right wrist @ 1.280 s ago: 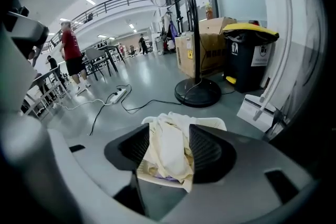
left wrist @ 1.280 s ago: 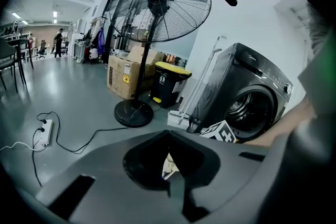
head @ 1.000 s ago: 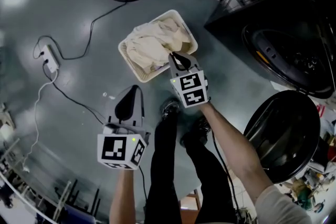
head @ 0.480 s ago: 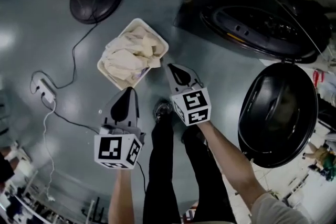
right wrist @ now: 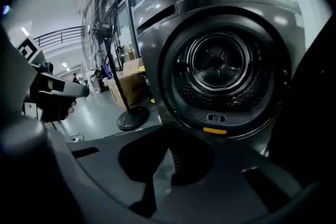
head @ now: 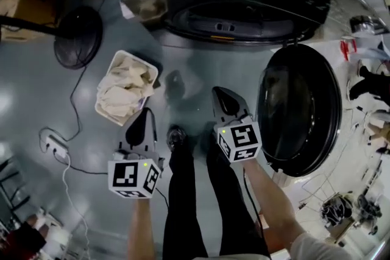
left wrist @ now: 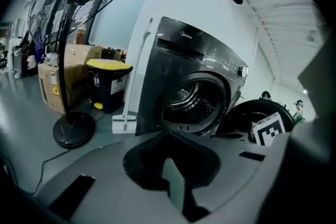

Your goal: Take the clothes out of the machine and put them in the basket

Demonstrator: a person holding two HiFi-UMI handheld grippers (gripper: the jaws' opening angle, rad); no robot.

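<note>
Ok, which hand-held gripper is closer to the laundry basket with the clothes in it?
Left. The left hand-held gripper is just off the near edge of the basket; the right hand-held gripper is farther away, beside the open washer door.

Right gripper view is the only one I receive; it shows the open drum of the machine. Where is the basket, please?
Observer: In the head view the basket stands on the floor, ahead of the left gripper, left of the opening of the machine.
Operator: Are there clothes in it?
Observer: Yes, pale clothes fill it.
Operator: Where is the door?
Observer: The door hangs open, on the right of the right gripper.
</note>
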